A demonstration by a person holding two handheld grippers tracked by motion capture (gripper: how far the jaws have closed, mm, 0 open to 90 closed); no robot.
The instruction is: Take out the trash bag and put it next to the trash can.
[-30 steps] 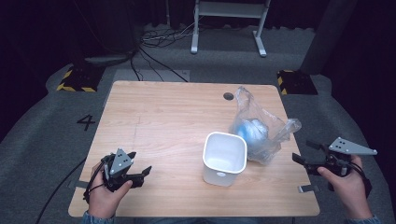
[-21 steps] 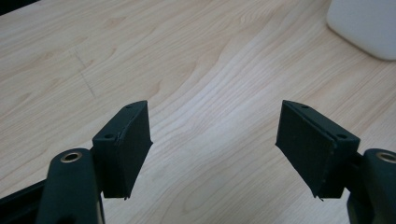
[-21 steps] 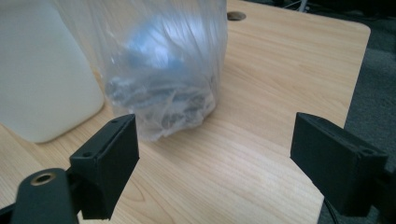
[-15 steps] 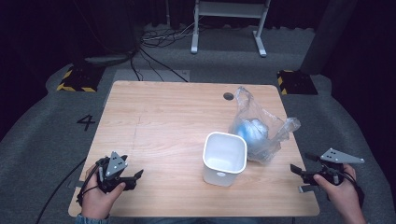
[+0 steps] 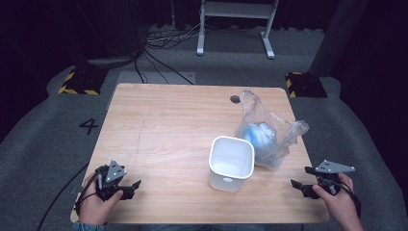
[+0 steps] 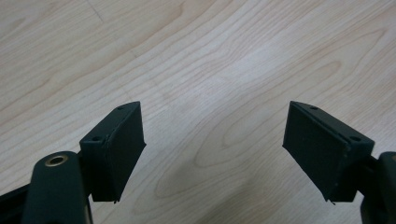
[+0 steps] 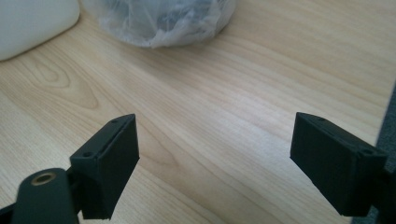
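Counter: pale wood-grain top (image 5: 163,125) with a small dark hole near the far edge; a white bin (image 5: 231,162) stands right of the middle.
Bag: clear plastic bag (image 5: 265,132) with something blue inside, touching the bin, by the right edge.
Left gripper (image 5: 129,186): near-left corner, jaws just opened wide, nothing between them.
Right gripper (image 5: 302,187): near-right corner, jaws spread wide, empty.
Room: grey carpet marked "4" (image 5: 89,126), black cables, a white stand's legs (image 5: 235,29), dark surroundings.

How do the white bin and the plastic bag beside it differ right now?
The white bin is rigid, opaque and stands upright with its mouth open; the plastic bag is soft, see-through and crumpled around something blue. The bin looks empty, the bag filled. Both sit on the table, side by side.
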